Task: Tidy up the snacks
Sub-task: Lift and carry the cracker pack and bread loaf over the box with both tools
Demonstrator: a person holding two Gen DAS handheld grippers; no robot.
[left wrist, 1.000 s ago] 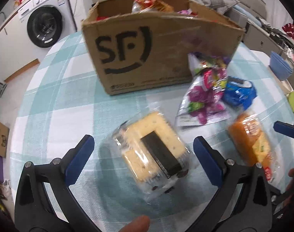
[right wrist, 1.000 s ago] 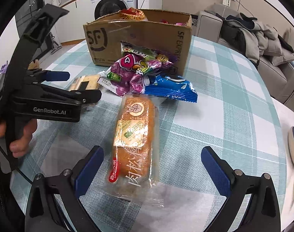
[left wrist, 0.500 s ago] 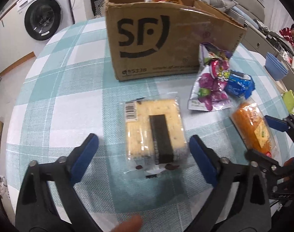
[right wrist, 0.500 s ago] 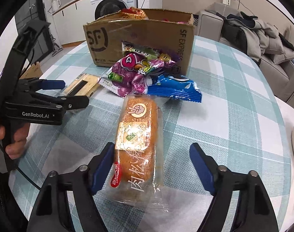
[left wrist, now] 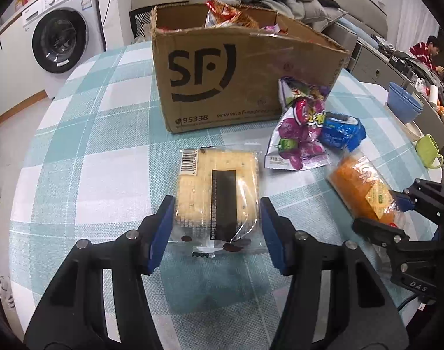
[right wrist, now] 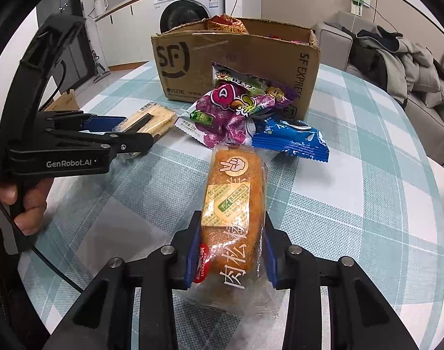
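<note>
Cardboard box (left wrist: 222,70): stands ahead of both sets of fingers at the far side of the table (left wrist: 76,175), open at the top with snacks already inside; judged the place where the loose packets go.
Bread roll packet (right wrist: 233,204): on the table between the right gripper (right wrist: 230,250) fingers, near end in the jaws; its long axis runs straight away from them, far end toward the box.
Right gripper state: closed narrow, both blue pads pressed on the packet's sides.
Cracker packet (left wrist: 219,192): flat on the table, near end between the left gripper (left wrist: 216,227) fingers; long axis and dark stripe point ahead to the box, barcode at the far left corner.
Left gripper state: jaws closing, pads at the wrapper's edges, packet between them; a firm squeeze is not yet clear.
Purple candy bag (left wrist: 300,134): ahead and right of the left fingers, leaning on the box.
Blue packet (right wrist: 291,140): just beyond the roll's far end, touching the purple bag.
Nearer hand: each packet sits in its own gripper; both must lift up and forward over the box wall.
</note>
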